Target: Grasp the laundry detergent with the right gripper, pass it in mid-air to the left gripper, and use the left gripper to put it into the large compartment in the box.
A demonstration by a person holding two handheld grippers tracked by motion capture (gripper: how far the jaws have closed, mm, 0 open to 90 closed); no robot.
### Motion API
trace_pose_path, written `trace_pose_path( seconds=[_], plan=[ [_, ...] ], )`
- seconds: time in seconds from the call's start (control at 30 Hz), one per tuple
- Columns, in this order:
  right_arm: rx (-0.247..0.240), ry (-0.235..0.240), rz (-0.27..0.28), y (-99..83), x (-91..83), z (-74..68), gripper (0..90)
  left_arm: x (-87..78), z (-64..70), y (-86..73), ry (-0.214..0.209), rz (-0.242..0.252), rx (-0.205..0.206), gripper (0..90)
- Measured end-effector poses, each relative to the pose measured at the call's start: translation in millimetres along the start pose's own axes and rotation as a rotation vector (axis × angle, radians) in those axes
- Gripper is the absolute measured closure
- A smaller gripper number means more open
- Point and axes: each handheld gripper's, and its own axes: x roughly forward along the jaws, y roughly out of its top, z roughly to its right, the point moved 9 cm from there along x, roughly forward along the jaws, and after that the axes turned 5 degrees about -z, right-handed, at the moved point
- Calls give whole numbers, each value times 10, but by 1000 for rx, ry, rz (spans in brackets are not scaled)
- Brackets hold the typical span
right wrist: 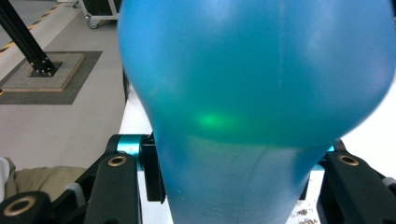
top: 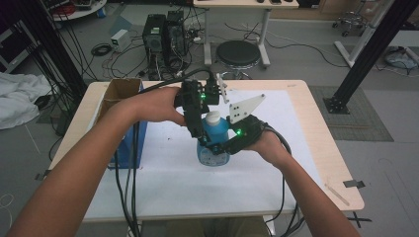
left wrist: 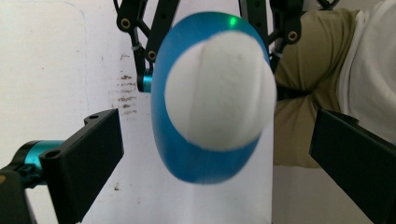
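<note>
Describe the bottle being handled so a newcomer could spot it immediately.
On the white sheet covering the table, right of the cardboard box, the bottle stands between both grippers. It is translucent blue with a white cap, the sheet's one blue container.

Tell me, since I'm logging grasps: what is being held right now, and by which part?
The right gripper clamps the blue bottle around its lower body. The left gripper is open, its jaws on either side of the white cap, not touching it.
</note>
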Motion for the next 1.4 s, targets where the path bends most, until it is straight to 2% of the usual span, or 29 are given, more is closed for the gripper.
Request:
trace_pose_path(
  seconds=[0.3,0.73,0.83,1.1,1.17,1.3,1.4],
  plan=[
    [5,-3,3,11,-22,0,452,85,-17,88,-9,-14,5,30],
    [8,-5,8,17,-27,3,452,157,-52,119,-5,-26,10,30],
    [7,-8,9,17,-26,10,452,153,-48,124,-10,-19,26,95],
    [11,-1,6,16,-7,-2,452,170,-54,128,-2,-27,27,96],
    [9,-2,5,15,-7,1,452,169,-45,127,-9,-26,41,145],
    [8,-7,8,17,-12,10,452,173,-56,126,2,-30,42,149],
    [10,-7,8,16,-13,7,452,170,-56,126,-2,-29,47,198]
  ],
)
